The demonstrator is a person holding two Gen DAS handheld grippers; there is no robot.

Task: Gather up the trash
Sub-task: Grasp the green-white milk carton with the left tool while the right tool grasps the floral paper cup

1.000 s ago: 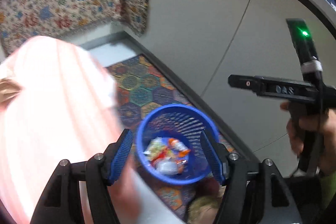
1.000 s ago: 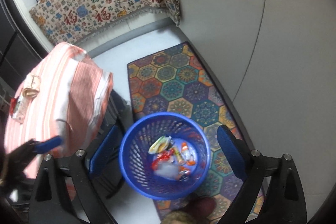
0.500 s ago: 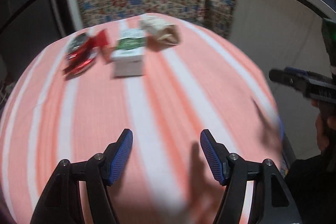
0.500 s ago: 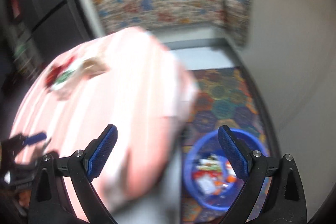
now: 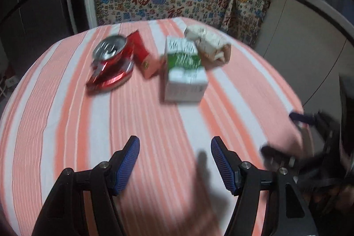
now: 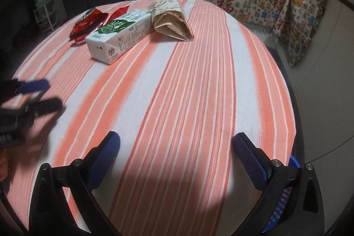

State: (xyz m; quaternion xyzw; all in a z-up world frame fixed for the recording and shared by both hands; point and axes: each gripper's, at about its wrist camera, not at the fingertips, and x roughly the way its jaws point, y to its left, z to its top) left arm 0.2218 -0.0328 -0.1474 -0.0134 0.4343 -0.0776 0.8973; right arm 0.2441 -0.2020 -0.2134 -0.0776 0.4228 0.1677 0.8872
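- Left wrist view: we see the striped tablecloth (image 5: 66,125) filling the frame.
- Our left gripper (image 5: 174,147) hovers released above the cloth, holding nothing; our right gripper (image 6: 176,147) is likewise spread wide and holds nothing.
- The milk carton (image 5: 184,72) lies on its side at the far end, a folded paper bag (image 5: 210,45) touching it.
- A crushed red can (image 5: 110,63) and a small red box (image 5: 143,56) lie just beside the carton.

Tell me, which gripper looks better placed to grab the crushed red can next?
Probably the left gripper. It is open and the crushed red can lies ahead, slightly to its left. From the right gripper, also open, the milk carton partly blocks the can.
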